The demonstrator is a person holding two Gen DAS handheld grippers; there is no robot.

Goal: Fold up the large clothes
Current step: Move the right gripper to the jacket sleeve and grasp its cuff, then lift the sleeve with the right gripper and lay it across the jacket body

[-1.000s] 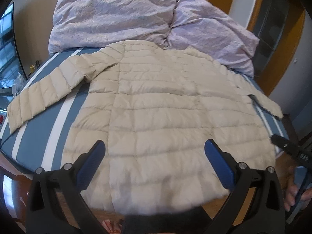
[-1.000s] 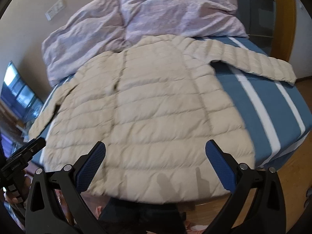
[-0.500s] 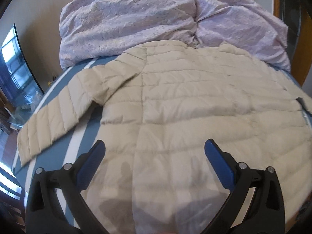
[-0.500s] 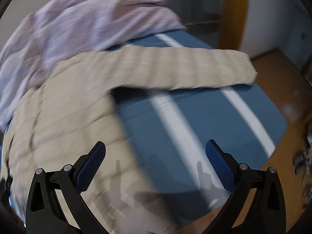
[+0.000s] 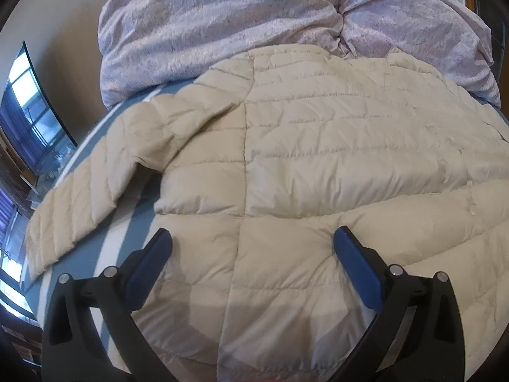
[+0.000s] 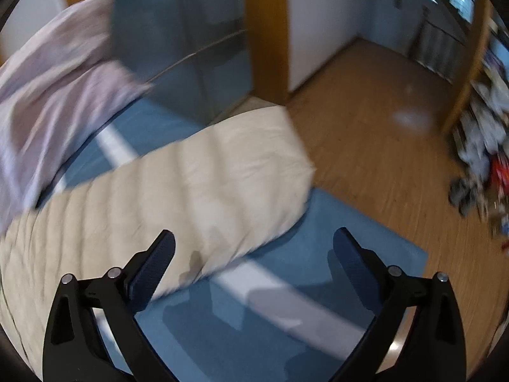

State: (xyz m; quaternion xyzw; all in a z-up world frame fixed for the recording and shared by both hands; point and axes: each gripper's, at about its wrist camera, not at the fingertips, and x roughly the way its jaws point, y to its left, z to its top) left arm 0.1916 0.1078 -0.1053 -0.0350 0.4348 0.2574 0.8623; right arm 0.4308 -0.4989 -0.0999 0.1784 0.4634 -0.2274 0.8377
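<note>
A beige quilted puffer jacket [image 5: 318, 165] lies spread flat on a blue bed with white stripes. Its left sleeve [image 5: 82, 200] stretches out to the left. My left gripper [image 5: 253, 248] is open and empty, low over the jacket's body near the left side seam. In the right wrist view the jacket's right sleeve [image 6: 203, 187] lies across the bed with its cuff near the bed edge. My right gripper [image 6: 254, 248] is open and empty, just above the sleeve's lower edge and the blue sheet [image 6: 286, 286].
A crumpled lilac duvet [image 5: 254, 19] is piled at the head of the bed beyond the jacket. To the right of the bed are a wooden floor [image 6: 381, 127], a glass partition [image 6: 178, 38] and clutter [image 6: 483, 165] at the far right.
My left gripper has moved forward and lower over the jacket's left side. My right gripper has swung right and closed in on the right sleeve and its cuff.
</note>
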